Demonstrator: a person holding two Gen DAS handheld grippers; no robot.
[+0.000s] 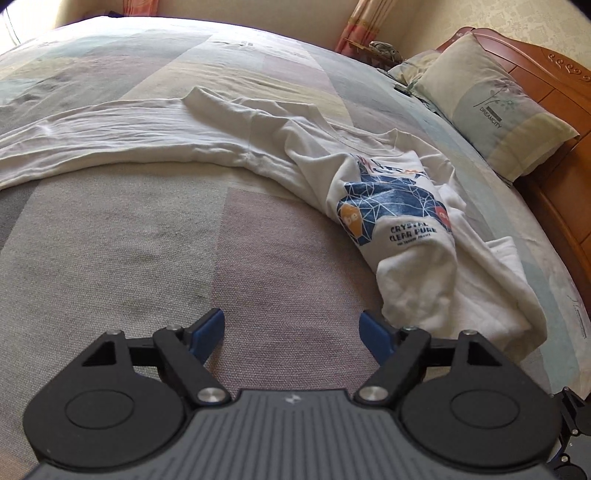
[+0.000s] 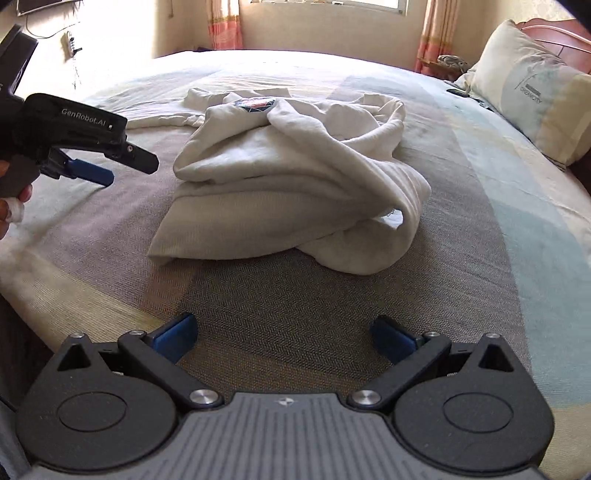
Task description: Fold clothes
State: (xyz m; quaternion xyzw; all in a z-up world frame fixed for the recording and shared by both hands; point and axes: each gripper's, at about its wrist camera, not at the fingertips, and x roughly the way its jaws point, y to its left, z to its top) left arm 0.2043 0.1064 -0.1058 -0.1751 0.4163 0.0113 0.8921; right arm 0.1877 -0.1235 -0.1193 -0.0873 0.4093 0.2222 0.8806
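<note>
Both grippers, left (image 1: 293, 334) and right (image 2: 282, 338), hover spread and empty over the bedspread (image 1: 147, 240). Ahead of them a white shirt (image 2: 295, 173) lies rumpled; any fold would go best once its cloth is flattened.

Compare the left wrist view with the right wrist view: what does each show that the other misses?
Left wrist only: the T-shirt's blue print with readable lettering, and its long white body stretched leftward across the bed.
Right wrist only: the left gripper from outside, held by a hand, and the window curtains.
Both: the crumpled white shirt, the pillow by the wooden headboard, and open, empty jaws.
</note>
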